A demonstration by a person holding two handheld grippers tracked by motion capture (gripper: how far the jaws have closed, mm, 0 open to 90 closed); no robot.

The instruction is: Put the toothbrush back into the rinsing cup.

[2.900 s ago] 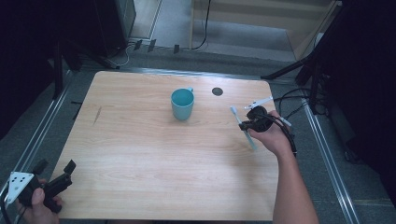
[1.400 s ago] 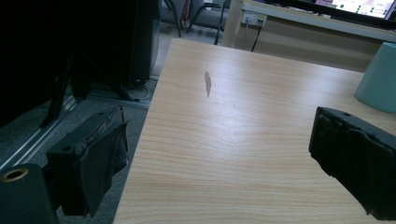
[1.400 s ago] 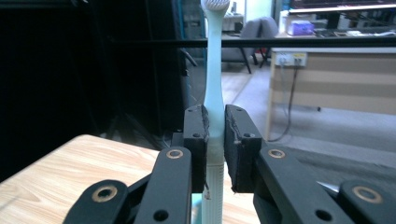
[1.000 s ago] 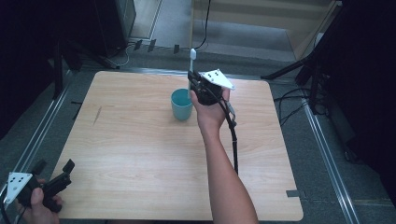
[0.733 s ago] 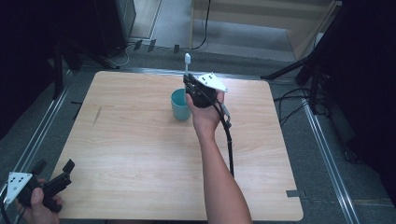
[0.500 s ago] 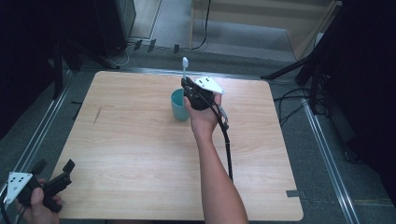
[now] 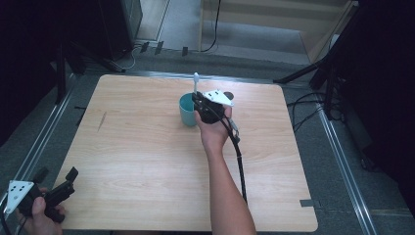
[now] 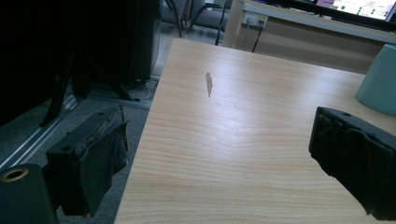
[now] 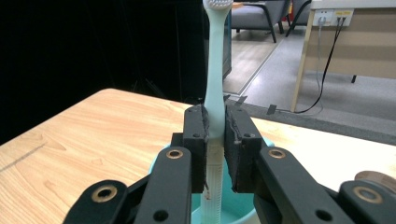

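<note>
The right tool (image 7: 199, 102) is clamped on a toothbrush (image 9: 215, 70), its 2 black pads pressed flat against the handle just below the slim neck. The brush stands upright, bristle head at 12 o'clock, ribbed white lower handle reaching down into the teal cup (image 7: 186, 110). In the high view the brush head (image 7: 195, 76) pokes up above the tool, and the cup sits a little toward 12 o'clock of the worktop's (image 7: 147, 161) centre, touching or just beside the tool at its 9 o'clock side.

The toothbrush looks light, thin and stiff, with smooth plastic that could twist or slip between the pads; the wider ribbed section seems the surest place to grip, and the present hold sits right at its top. It should tolerate a firm pinch.

The cup looks like light plastic or ceramic, I cannot tell which, and a sideways nudge from the handle could probably shift or tip it. In the right gripper view its inside shows nothing besides the lower handle, though much of the interior is hidden behind the tool.

The left tool (image 7: 46, 196) is at the worktop's 7 o'clock corner, jaws spread wide and holding nothing; its own view looks across bare wood toward the cup (image 8: 380, 79) at 2 o'clock
</note>
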